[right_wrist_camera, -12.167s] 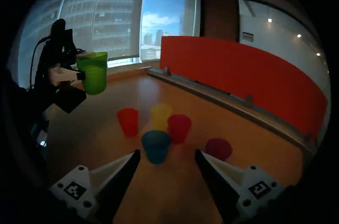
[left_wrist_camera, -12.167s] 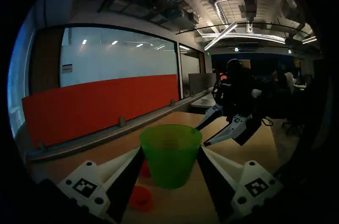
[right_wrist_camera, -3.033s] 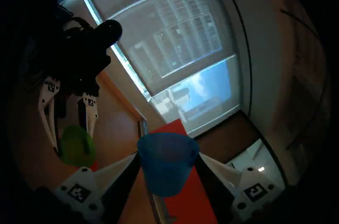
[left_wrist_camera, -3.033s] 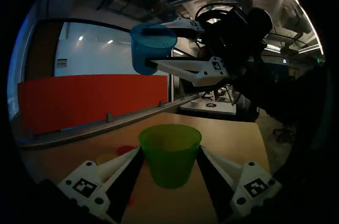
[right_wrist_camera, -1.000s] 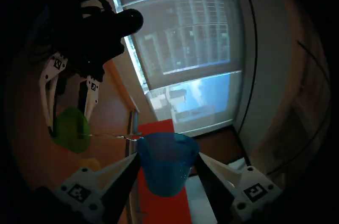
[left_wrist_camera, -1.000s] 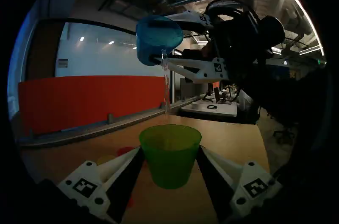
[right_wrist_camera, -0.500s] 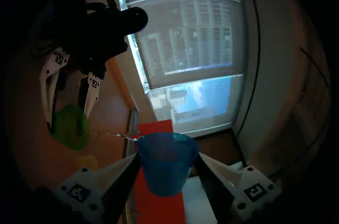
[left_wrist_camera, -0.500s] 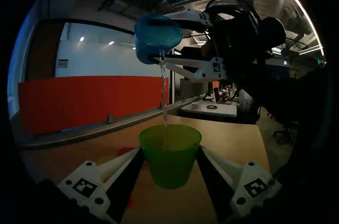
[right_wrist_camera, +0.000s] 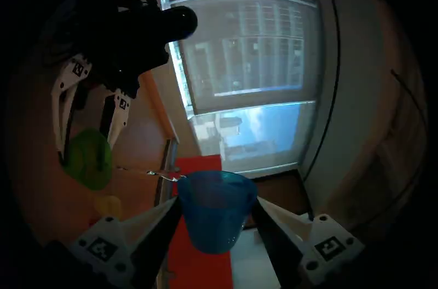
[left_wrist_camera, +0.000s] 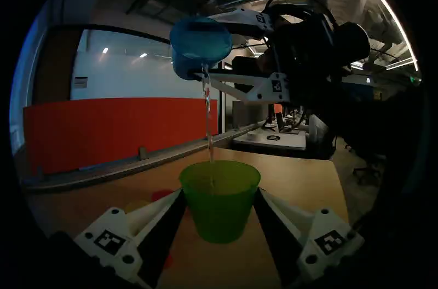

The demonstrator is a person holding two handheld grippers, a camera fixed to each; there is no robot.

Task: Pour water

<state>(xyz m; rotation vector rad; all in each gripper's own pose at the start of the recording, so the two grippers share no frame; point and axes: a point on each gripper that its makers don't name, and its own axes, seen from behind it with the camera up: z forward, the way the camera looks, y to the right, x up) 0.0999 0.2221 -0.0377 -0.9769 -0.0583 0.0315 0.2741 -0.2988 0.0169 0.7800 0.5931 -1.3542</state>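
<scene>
**Item 1.** Green translucent plastic cup (left_wrist_camera: 220, 200): upright, clenched between both fingers of the left gripper (left_wrist_camera: 220, 194). It is held over the wooden table (left_wrist_camera: 306, 171), inward of the edge that runs along the orange partition panel (left_wrist_camera: 109, 127).

**Item 2.** Blue translucent plastic cup (left_wrist_camera: 198, 47): grasped on both sides by the right gripper (right_wrist_camera: 216, 202). It is tipped above the green cup and well apart from it.

**Item 3.** Water stream (left_wrist_camera: 207, 119): thin and unbroken, falling from the blue rim into the green mouth, slightly left of centre in the left gripper view.

**Handling note.** The step in hand appears to be the pour itself, under way. It is best done with the green cup level and motionless, the blue cup's tilt increased slowly, and its lip kept over the middle of the mouth. The drop is long, so a jolt would likely splash the table.

**Change note.** Against half a second ago, the blue cup sits slightly higher and further left in the left gripper view. The stream now shows through the green wall below the rim. The green cup is unmoved.
</scene>
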